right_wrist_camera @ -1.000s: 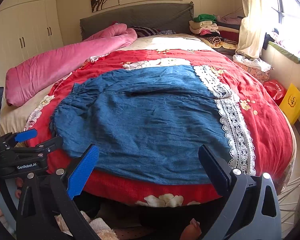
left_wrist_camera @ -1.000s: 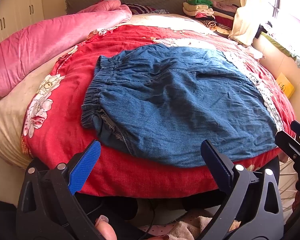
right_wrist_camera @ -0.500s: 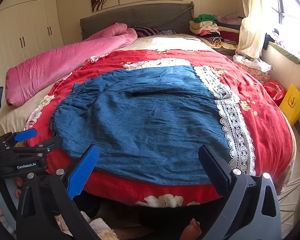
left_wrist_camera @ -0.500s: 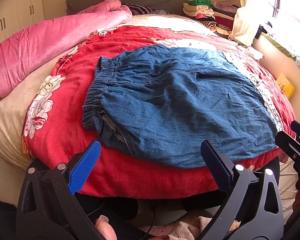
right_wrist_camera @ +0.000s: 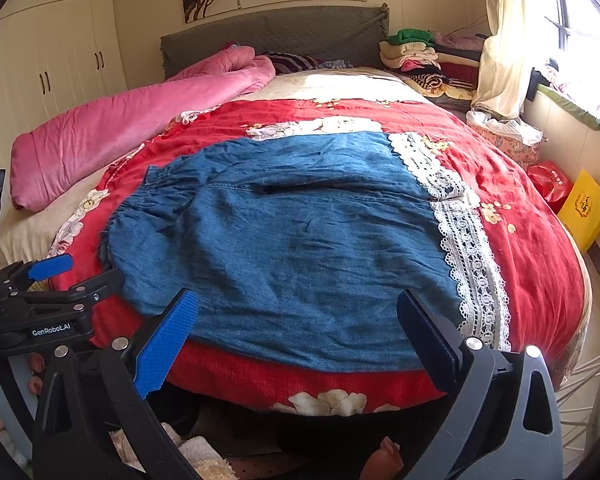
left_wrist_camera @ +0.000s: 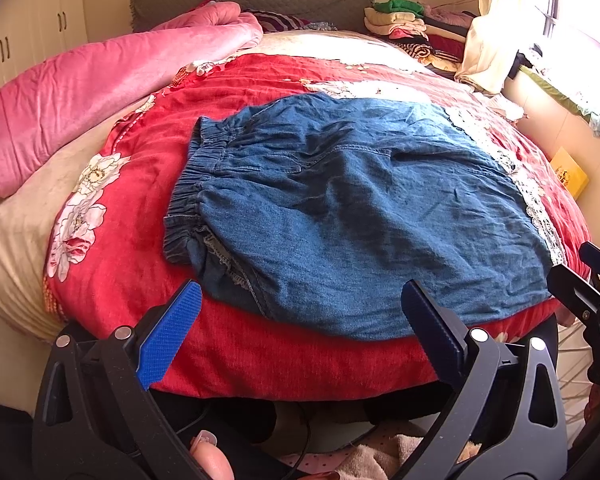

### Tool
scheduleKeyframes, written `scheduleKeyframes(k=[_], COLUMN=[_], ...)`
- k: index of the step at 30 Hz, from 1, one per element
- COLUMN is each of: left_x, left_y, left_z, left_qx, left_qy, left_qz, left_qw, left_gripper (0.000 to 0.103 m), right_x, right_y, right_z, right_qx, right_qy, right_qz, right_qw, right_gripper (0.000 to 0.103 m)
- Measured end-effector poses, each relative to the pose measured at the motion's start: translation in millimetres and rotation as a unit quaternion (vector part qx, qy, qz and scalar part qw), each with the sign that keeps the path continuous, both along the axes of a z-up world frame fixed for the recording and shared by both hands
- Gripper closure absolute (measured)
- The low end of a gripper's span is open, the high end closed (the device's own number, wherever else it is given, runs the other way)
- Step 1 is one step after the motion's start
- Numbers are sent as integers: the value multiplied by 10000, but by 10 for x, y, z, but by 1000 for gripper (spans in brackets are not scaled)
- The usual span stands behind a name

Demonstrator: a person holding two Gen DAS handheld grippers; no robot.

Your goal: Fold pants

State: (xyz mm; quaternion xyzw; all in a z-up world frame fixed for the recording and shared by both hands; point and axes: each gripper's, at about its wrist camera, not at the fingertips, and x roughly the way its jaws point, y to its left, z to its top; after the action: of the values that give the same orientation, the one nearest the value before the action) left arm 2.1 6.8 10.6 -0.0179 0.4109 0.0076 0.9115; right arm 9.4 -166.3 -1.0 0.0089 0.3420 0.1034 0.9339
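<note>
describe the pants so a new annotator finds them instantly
Start at the bed's red floral quilt. Spread flat across its middle lie the denim pants, gathered elastic waistband toward the rolled pink blanket. They are the only blue fabric there, with a white lace hem.

Both wrist views face the headboard point(right_wrist_camera: 276, 36) from the bed's point(left_wrist_camera: 260, 356) foot, side by side.

Strong daylight pours in from the blown-out window point(right_wrist_camera: 580, 12) on the right, overexposing the pale curtain point(right_wrist_camera: 500, 60) and washing out the cream sheet point(left_wrist_camera: 332, 42) near the grey padded headboard point(right_wrist_camera: 276, 34). The wrinkled blue denim pants point(left_wrist_camera: 360, 208) show soft shadows in their creases. Both fisheye views bend strongly at the edges, with dark vignetted corners; focus is sharp throughout.
</note>
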Motion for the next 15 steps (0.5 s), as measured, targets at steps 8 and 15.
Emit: scheduleKeyframes(k=[8, 15], left_x=[40, 288], left_y=[-3, 256], left_z=[2, 47], left_qx=[-22, -110], left_qy=[-29, -125], left_qz=[4, 152], left_qw=[10000, 9997], left_gripper=[9, 9], right_x=[44, 265], right_y=[40, 88], right_z=[-30, -37], right_qx=[-41, -102], right_qy=[56, 167], right_qz=[51, 242], right_qw=[10000, 9995], right_gripper=[4, 4])
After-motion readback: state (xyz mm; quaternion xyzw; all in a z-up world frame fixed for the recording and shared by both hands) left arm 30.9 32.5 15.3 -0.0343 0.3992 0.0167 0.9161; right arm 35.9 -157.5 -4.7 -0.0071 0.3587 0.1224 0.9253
